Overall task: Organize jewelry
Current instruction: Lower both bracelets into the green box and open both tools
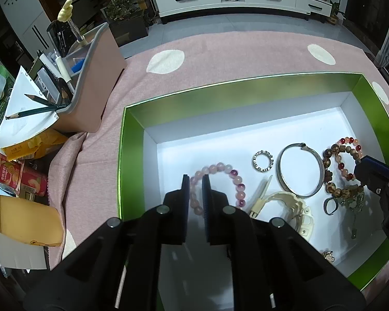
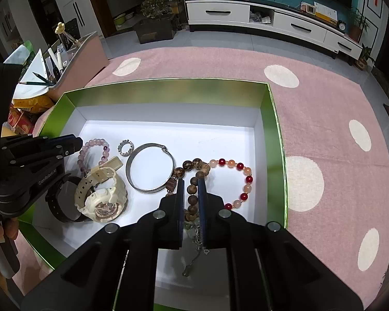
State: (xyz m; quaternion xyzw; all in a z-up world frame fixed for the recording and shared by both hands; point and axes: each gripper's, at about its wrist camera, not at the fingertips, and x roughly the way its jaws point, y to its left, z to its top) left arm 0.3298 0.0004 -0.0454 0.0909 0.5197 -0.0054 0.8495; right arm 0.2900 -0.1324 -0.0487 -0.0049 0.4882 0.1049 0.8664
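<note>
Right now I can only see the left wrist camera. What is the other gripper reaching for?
Observer: The right gripper has its fingers on either side of the wooden bead bracelet.
Operator: Is that cream strap thing a watch?
Observer: Yes, a cream watch, lying with its dial facing up.
Operator: Is anything else hiding there?
Observer: A black watch lies right beside the cream one, on its left in the right wrist view.

A bench [image 2: 311,108] covered in pink cloth with pale oval spots carries an open green box [image 2: 168,90] with a white floor. Left of the box, at the bench's far corner, stands a pink organizer bin [image 1: 98,77] holding pens and pencils.
</note>
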